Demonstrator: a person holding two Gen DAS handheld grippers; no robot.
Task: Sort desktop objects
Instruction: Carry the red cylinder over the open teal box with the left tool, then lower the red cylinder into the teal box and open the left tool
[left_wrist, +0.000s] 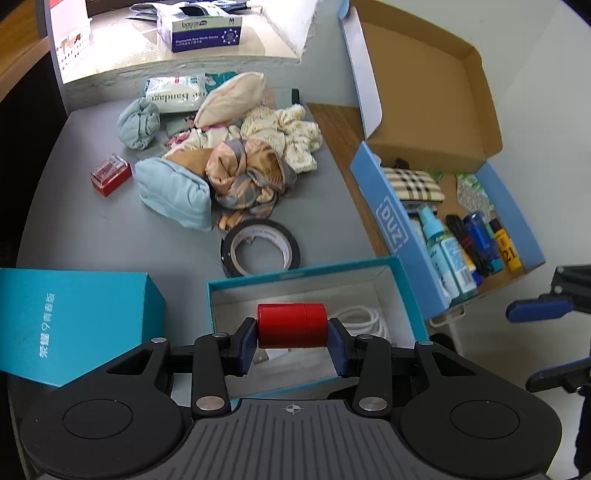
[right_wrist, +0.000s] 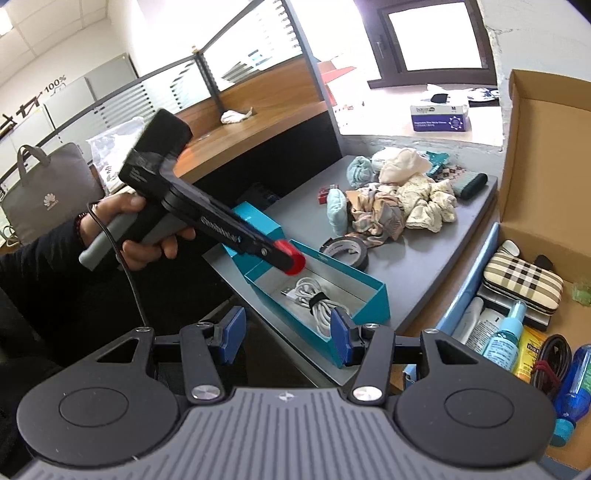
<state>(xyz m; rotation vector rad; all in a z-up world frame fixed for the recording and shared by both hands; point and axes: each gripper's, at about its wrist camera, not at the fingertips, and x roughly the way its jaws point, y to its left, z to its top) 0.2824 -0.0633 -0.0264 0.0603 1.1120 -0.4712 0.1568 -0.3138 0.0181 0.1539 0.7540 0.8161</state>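
My left gripper (left_wrist: 291, 341) is shut on a red cylinder (left_wrist: 291, 325), held sideways just above the open teal box (left_wrist: 295, 275); the right wrist view shows the cylinder (right_wrist: 293, 258) over that box (right_wrist: 373, 306). A coiled white cable (right_wrist: 314, 299) lies in the box. My right gripper (right_wrist: 286, 338) is open and empty, off the desk's near edge; its blue fingers (left_wrist: 535, 308) show at the right of the left wrist view. A roll of black tape (left_wrist: 260, 247), a pile of cloth items (left_wrist: 236, 162) and a red clear-lidded case (left_wrist: 110, 175) lie on the grey desk (left_wrist: 92, 229).
A blue DUZ cardboard box (left_wrist: 393, 227) with bottles, pens and a plaid case (left_wrist: 413, 184) stands open at the right. The teal lid (left_wrist: 74, 321) lies at the left. A glove box (left_wrist: 201, 31) sits on the far shelf. A partition (right_wrist: 258, 92) rises left of the desk.
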